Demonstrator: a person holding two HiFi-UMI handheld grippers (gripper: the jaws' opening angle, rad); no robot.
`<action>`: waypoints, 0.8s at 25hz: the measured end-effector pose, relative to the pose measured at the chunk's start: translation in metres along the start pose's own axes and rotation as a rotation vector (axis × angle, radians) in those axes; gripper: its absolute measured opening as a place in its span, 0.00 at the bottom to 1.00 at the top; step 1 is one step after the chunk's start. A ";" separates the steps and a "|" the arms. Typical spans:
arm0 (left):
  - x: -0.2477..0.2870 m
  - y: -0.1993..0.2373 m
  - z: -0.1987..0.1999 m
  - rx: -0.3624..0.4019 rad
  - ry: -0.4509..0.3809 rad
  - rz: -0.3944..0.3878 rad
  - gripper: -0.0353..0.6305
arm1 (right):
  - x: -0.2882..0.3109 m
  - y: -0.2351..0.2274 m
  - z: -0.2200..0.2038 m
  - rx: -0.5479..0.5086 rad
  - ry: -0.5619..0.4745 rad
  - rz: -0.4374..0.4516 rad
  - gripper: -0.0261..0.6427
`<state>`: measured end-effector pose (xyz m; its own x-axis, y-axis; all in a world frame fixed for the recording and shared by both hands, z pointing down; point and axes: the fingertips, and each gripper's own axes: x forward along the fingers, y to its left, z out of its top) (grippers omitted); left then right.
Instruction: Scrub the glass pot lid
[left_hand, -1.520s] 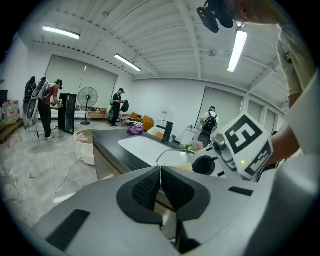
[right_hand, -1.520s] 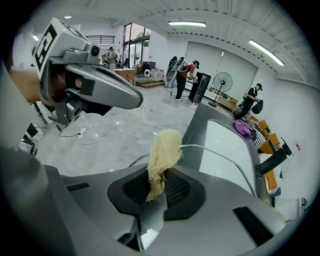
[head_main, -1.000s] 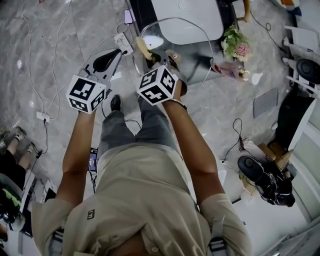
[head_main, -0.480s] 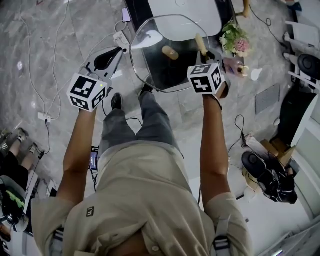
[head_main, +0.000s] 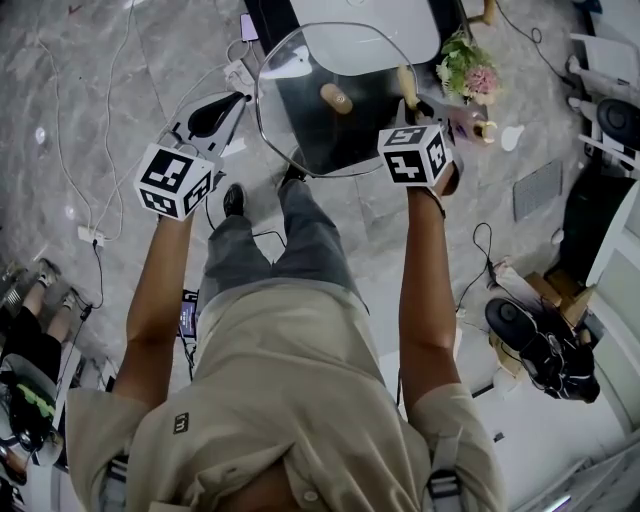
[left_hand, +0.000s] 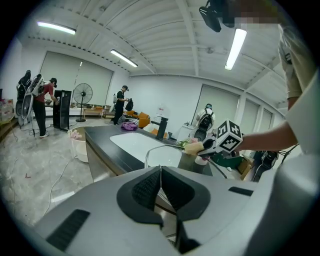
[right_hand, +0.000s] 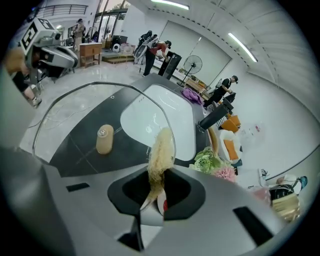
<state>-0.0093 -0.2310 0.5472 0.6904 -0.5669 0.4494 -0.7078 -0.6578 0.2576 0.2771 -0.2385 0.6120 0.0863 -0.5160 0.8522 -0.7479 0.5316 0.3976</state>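
the lid (head_main: 310, 135), likely slick and fragile, is being pinched by its rim in the left gripper (left_hand: 160, 182) and a scrubber (right_hand: 161, 147) clamped in the right gripper (right_hand: 159, 192).

The right hand-held gripper (right_hand: 154, 189) clamps a pale fibrous scrubber (right_hand: 161, 149) at the rim of the glass pot lid (right_hand: 70, 125); its knob (right_hand: 104, 139) sits at nine o'clock.

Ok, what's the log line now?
left claw: shut on glass pot lid | right claw: shut on scrubber | scrubber: at lid rim
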 end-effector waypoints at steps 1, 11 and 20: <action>0.000 0.000 0.000 -0.001 0.000 0.001 0.08 | 0.000 0.000 0.000 0.004 -0.001 0.001 0.12; -0.012 0.002 -0.007 -0.016 -0.006 0.016 0.08 | 0.003 0.058 0.029 -0.040 -0.028 0.107 0.12; -0.026 0.006 -0.012 -0.029 -0.014 0.035 0.08 | -0.043 0.206 0.111 -0.215 -0.191 0.405 0.12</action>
<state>-0.0332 -0.2144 0.5470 0.6672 -0.5960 0.4467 -0.7352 -0.6231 0.2667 0.0461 -0.1811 0.6199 -0.3206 -0.3423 0.8832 -0.5415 0.8312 0.1256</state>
